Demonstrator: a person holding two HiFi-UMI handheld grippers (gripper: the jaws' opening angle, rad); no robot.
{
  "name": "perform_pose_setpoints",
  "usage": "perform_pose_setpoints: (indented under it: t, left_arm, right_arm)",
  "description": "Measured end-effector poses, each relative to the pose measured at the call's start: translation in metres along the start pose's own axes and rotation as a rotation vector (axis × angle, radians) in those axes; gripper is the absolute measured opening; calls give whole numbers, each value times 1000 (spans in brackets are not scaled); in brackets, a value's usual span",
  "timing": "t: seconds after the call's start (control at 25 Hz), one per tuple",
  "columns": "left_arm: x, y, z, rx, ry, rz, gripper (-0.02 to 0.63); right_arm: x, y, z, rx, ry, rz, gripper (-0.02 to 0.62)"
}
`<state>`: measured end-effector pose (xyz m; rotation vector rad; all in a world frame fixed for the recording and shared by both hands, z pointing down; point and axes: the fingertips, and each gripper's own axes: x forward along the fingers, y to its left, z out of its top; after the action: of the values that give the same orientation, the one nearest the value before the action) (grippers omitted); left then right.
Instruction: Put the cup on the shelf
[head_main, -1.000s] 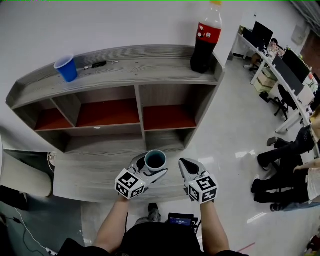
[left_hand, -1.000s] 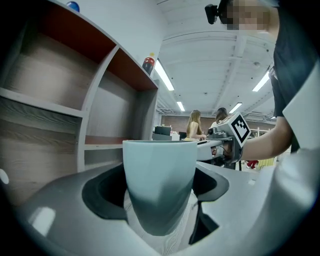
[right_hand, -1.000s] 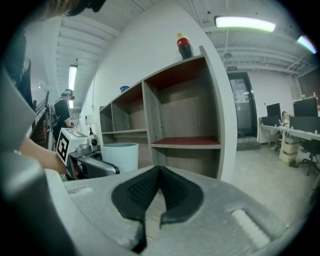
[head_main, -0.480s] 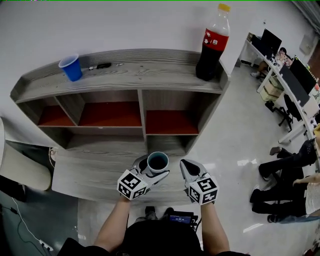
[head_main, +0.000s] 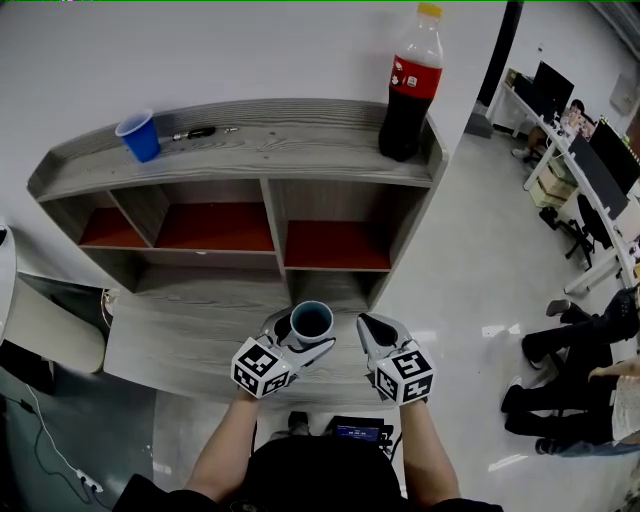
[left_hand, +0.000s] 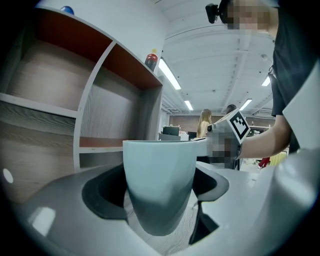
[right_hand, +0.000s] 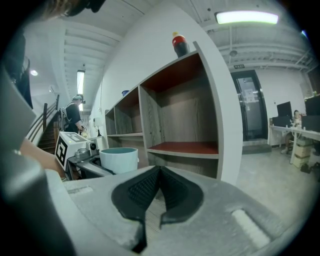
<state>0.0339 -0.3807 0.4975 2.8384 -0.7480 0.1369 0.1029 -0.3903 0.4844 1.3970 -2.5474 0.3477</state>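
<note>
While the person is standing before the grey wooden shelf (head_main: 270, 150), the left gripper (head_main: 300, 337) is clasping the pale blue-green cup (head_main: 311, 322), its two jaws spread just wide enough to be pressing on either side of the cup's lower body. The cup is sitting upright with its dark mouth facing up. It is hanging over the front of the shelf's low ledge (head_main: 180, 335), and whether its base is touching the wood cannot be told. Just beside it, the right gripper (head_main: 370, 325) is hovering over the same ledge with its jaws drawn together, pads meeting and nothing held between them. Beyond the ledge, the open compartments with red floors (head_main: 335, 245) are lying side by side under the top board. On that board a blue cup (head_main: 137, 136) is standing near the left end, a dark pen (head_main: 200, 131) is lying just to its right, and a cola bottle (head_main: 405, 85) is standing upright at the right end. Seated people (head_main: 585, 345) are showing far to the right, well apart from the shelf.
</note>
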Motion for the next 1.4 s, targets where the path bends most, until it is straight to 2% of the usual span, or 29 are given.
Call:
perform_pose_setpoints:
  t: [0.36, 0.68, 0.84, 1.2, 1.4]
  left_arm:
    - [9, -10, -3, -1, 8, -2, 383]
    - [22, -4, -7, -6, 21, -5, 383]
    - [34, 5, -11, 3, 25, 0, 383]
    - [81, 43, -40, 54, 14, 41, 383]
    - [105, 72, -64, 75, -7, 103, 383]
  right_arm:
    - [-5, -3, -7, 11, 4, 19, 3]
    - [4, -1, -18, -32, 53, 79, 3]
    - [9, -7, -21, 4, 53, 98, 3]
    - [48, -42, -41, 85, 19, 17, 3]
    - [75, -58, -66, 102, 12, -20, 3]
